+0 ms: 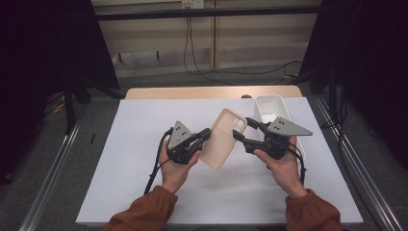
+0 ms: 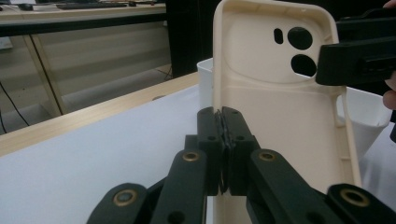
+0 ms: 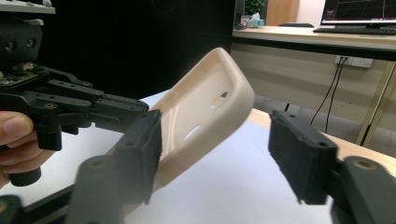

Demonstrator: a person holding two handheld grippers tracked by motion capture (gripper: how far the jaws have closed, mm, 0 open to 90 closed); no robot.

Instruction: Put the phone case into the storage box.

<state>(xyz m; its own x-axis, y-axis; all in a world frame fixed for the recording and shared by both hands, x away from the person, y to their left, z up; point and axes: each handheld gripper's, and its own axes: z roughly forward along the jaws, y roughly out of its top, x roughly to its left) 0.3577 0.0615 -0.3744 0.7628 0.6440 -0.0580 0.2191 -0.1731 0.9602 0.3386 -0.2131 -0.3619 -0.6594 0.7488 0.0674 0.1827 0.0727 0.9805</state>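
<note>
No text, label, brand, number or sign can be read anywhere. The monitor (image 3: 358,12) far beyond the right gripper's (image 3: 219,154) jaws shows thin coloured lines on a dark screen, too small to make out. The cream phone case (image 2: 280,107) in front of the left gripper (image 2: 224,135) bears no print.

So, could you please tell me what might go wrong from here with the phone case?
The left gripper pinches only the thin side wall of the beige phone case, so the case could twist or slip. The right gripper stands open around the camera end, one pad nearer than the other; closing unevenly could push the case sideways.
</note>
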